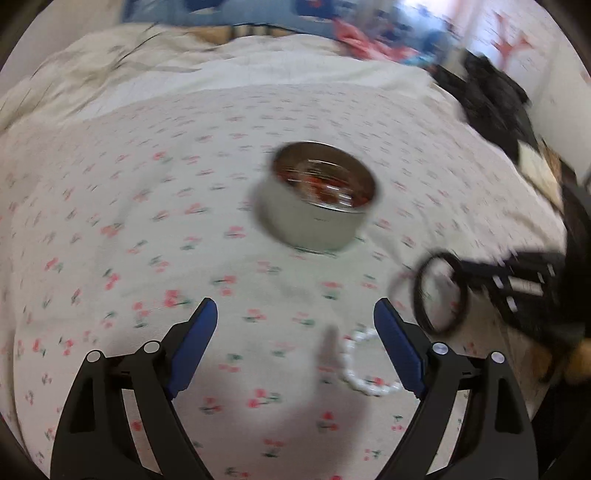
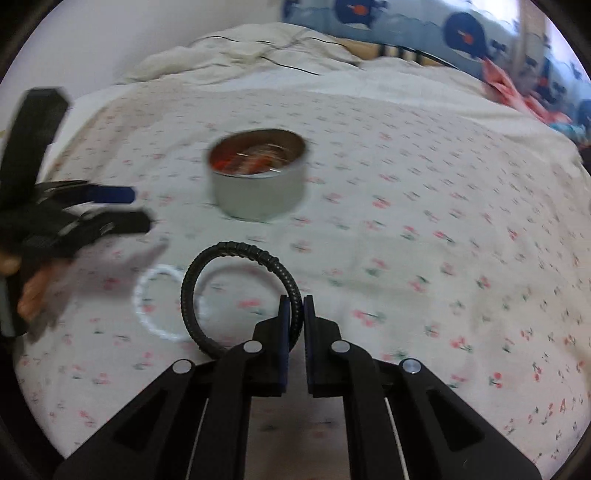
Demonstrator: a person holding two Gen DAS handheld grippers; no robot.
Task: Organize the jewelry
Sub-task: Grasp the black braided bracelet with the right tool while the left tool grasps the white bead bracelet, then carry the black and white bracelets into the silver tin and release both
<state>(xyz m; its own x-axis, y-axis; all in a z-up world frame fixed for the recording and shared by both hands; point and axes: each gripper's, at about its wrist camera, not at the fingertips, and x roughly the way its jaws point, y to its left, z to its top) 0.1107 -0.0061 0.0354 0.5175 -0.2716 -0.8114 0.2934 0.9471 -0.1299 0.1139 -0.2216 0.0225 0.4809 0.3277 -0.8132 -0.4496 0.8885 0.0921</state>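
The right claw [image 2: 294,314] is pinching a black ribbed bangle [image 2: 236,291] above the bed [image 2: 424,229], probably bound for the round tin [image 2: 258,177], while the left claw [image 1: 295,321] is hanging wide and empty over the white bead bracelet [image 1: 364,373].

The bed [image 2: 424,177] is covered by a cream sheet [image 1: 147,206] printed with small red cherries. A rumpled cream blanket [image 2: 251,48] lies along its far edge, beside a plain white wall [image 2: 110,33]. A blue patterned cloth [image 2: 443,26] runs behind the bed. Pink fabric [image 2: 517,92] lies at the right. Dark items [image 1: 491,96] sit at the bed's edge. Lighting is bright and even.
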